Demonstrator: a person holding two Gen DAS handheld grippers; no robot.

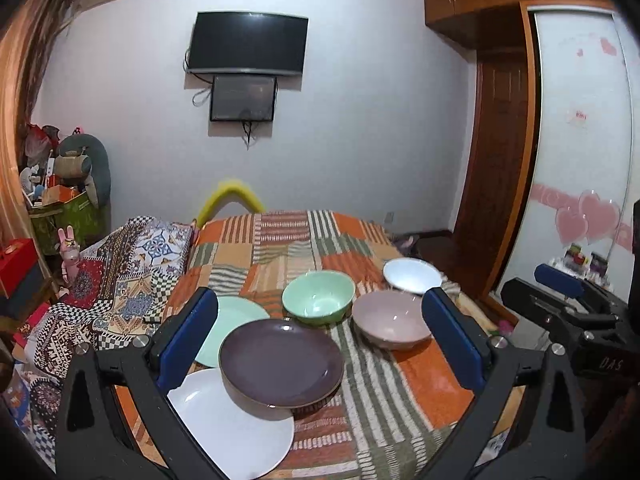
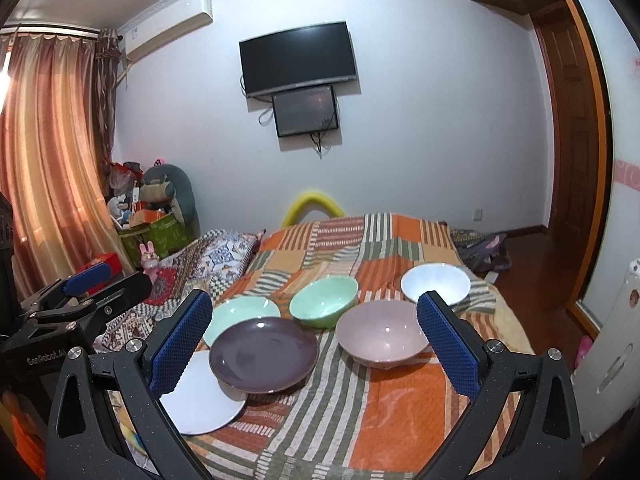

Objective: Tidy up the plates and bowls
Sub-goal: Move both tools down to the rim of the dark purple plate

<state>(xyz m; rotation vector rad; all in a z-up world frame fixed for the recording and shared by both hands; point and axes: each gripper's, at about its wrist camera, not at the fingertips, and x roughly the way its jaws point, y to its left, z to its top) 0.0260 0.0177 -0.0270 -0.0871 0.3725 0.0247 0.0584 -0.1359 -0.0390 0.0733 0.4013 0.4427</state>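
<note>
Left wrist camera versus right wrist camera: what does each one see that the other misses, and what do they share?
Only the left wrist view shows the right hand-held gripper at its edge, open, and pink heart decorations on the wardrobe door.

Only the right wrist view shows the orange curtain and the left hand-held gripper, open.

Both show the dark purple plate, the white plate, the pale green plate, the green bowl, the pink bowl, the white bowl, the patchwork blanket and the television.
</note>
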